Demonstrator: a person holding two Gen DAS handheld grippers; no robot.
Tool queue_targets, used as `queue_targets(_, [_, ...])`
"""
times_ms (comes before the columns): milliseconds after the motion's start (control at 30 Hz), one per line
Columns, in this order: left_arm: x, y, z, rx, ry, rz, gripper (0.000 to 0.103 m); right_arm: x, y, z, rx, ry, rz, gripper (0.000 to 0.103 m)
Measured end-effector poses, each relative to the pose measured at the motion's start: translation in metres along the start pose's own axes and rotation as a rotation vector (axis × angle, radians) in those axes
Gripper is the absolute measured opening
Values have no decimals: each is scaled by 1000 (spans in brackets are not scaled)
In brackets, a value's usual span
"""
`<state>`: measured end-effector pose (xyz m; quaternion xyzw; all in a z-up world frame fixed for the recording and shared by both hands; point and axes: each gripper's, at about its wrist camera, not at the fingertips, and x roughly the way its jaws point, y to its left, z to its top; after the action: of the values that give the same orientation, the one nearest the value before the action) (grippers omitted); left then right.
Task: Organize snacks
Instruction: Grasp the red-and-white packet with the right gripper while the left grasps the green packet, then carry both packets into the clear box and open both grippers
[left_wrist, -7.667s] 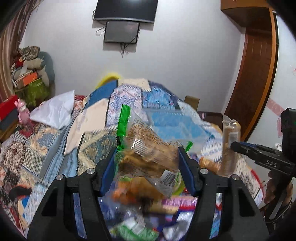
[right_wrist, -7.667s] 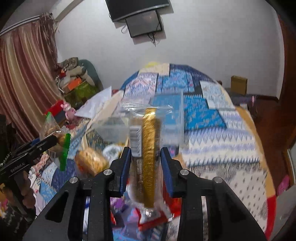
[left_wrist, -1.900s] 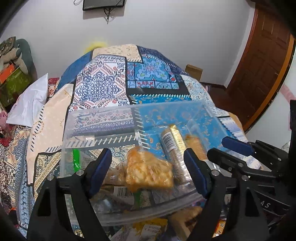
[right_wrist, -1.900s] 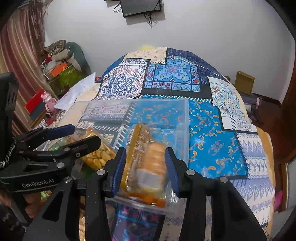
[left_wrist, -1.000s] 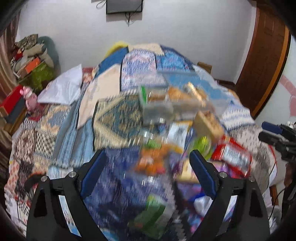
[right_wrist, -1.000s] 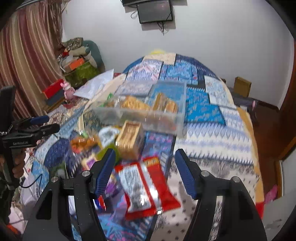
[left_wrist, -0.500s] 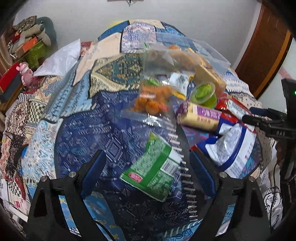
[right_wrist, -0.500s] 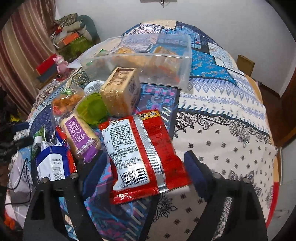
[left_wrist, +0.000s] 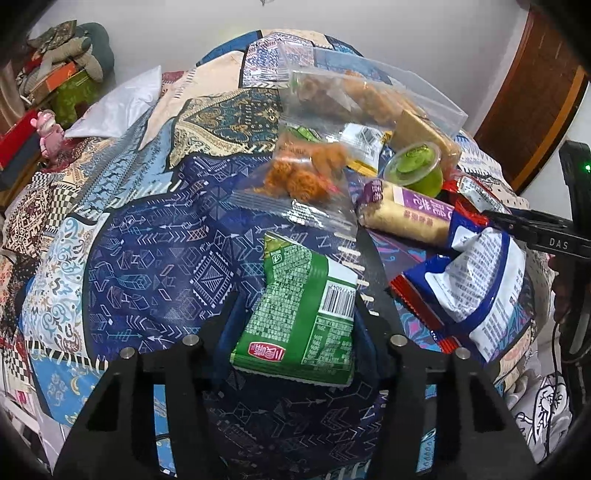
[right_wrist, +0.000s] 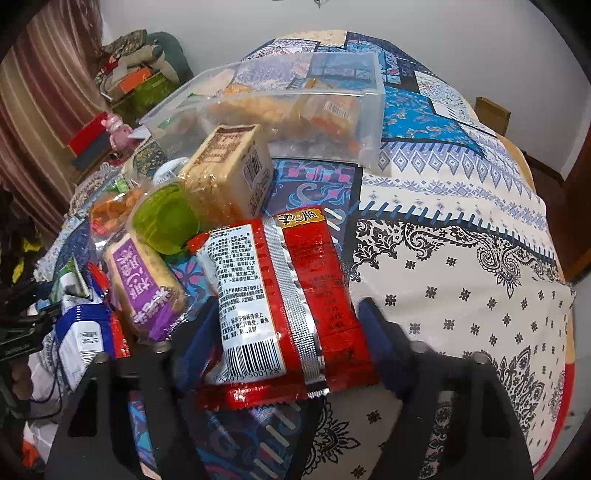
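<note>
A green snack packet (left_wrist: 295, 314) lies on the patterned bedspread, and my left gripper (left_wrist: 295, 306) is closing on it, its blue pads against both sides. A red snack packet (right_wrist: 288, 295) lies face down at the right of the snack pile. My right gripper (right_wrist: 288, 306) is closing on it, pads at its two long edges. Behind the pile stands a clear plastic bin (right_wrist: 369, 122) holding several snacks. The right gripper's finger (left_wrist: 535, 236) shows at the right edge of the left wrist view.
Loose in the pile are a clear bag of orange fried snacks (left_wrist: 306, 173), a green jelly cup (left_wrist: 417, 166), a purple-labelled biscuit roll (left_wrist: 406, 214), a blue-and-white bag (left_wrist: 480, 288) and a tan cracker block (right_wrist: 229, 170). Bare bedspread (right_wrist: 461, 295) lies right of the pile.
Both grippers have come down from the bin to the pile. The left jaws narrowed onto the green packet, and the right jaws drew in around the red packet.
</note>
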<state>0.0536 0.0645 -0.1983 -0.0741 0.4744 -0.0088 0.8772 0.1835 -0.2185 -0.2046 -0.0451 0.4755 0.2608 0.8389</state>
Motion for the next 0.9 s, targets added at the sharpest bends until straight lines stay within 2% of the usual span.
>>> queue_targets(200, [-15, 1, 13, -16, -54, 10, 52, -7, -3, -2, 15, -18, 9, 67])
queue_targets(400, [-34, -2, 42, -11, -138, 7, 52, -34, -3, 6, 31, -92, 7, 67])
queue_targets(633, [-54, -15, 96, -1, -257, -24, 52, -75, 2, 34, 16, -227, -18, 67])
queue_targets(767, [-57, -25, 129, 12, -299, -46, 52, -88, 3, 55, 22, -294, -16, 67])
queue_targets(900, [-51, -32, 162, 16, -313, -34, 52, -88, 4, 78, 31, -338, -16, 67])
